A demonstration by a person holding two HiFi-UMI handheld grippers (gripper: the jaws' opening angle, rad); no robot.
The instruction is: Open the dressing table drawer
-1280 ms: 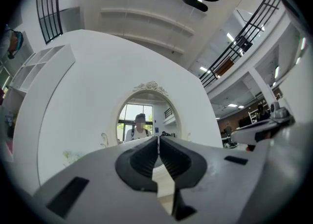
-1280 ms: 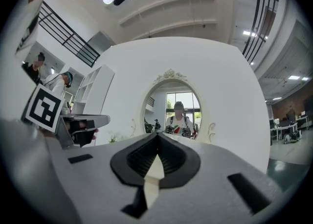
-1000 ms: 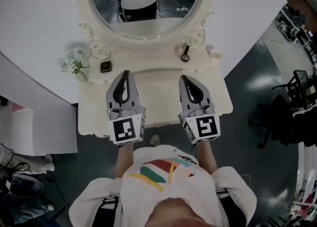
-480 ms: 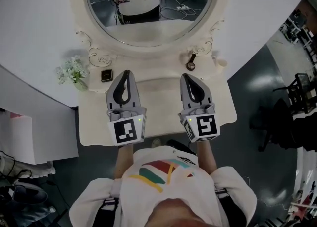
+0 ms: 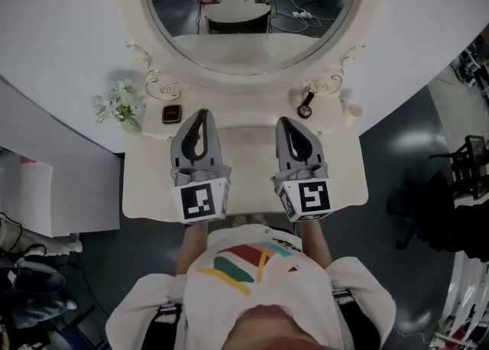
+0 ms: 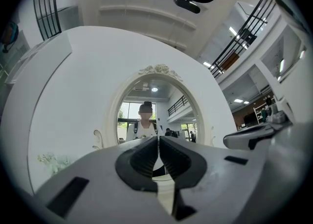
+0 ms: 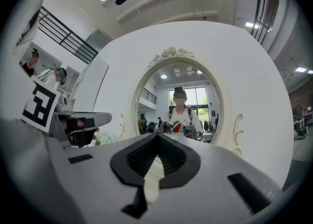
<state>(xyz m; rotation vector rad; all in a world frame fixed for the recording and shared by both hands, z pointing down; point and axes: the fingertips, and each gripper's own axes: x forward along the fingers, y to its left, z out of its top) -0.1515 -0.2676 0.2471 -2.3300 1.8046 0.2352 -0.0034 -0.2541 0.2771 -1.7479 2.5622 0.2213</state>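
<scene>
The dressing table (image 5: 149,188) stands against the far white wall, right in front of the person. Its drawer is hidden from above, maybe under the near edge. The left gripper (image 5: 201,114) and right gripper (image 5: 285,121) hang side by side over the top. Both have their jaws pressed together and hold nothing. A round mirror (image 5: 252,35) stands behind them, and flowers (image 5: 118,104) sit at the far left.

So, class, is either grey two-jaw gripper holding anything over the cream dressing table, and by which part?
Nothing is held. The left gripper and the right gripper both have their jaws shut with nothing between them, above the cream dressing table.
</scene>
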